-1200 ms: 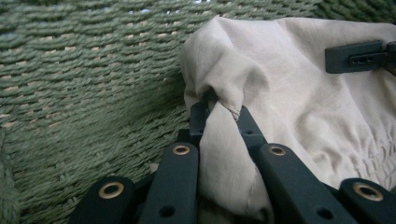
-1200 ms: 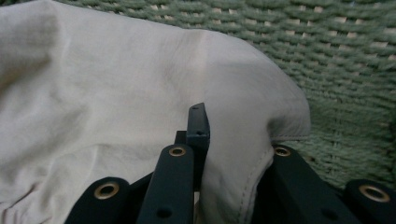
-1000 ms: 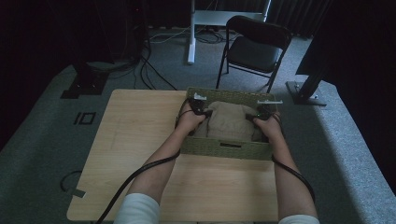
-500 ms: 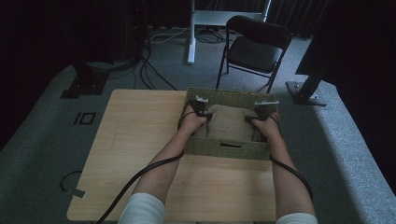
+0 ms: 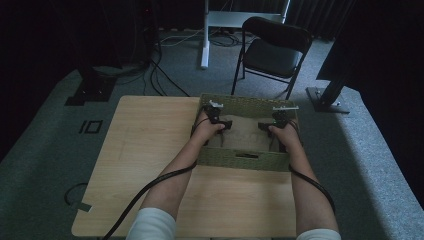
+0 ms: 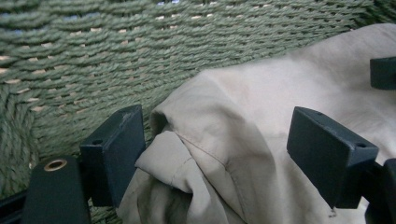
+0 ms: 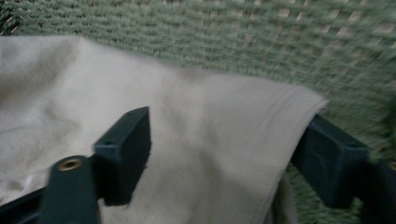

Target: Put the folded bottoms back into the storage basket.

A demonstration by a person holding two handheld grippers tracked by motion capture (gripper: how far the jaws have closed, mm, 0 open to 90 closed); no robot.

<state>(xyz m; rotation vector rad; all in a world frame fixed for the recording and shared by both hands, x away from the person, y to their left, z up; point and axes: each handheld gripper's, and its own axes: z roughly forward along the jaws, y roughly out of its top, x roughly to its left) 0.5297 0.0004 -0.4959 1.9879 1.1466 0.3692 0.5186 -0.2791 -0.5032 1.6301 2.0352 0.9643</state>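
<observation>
Both hands down inside green woven basket (image 5: 240, 161) at far right of table (image 5: 150, 150). Beige garment (image 6: 261, 140) lies in basket, bunched against wall. Left gripper (image 6: 215, 154) wide open, jaws straddling folded seam, nothing clamped. Right gripper (image 7: 224, 158) also open astride cloth edge; view blurred, contact uncertain. Since a second ago, hands moved slightly farther into basket. Likely lining up grasp on garment.
</observation>
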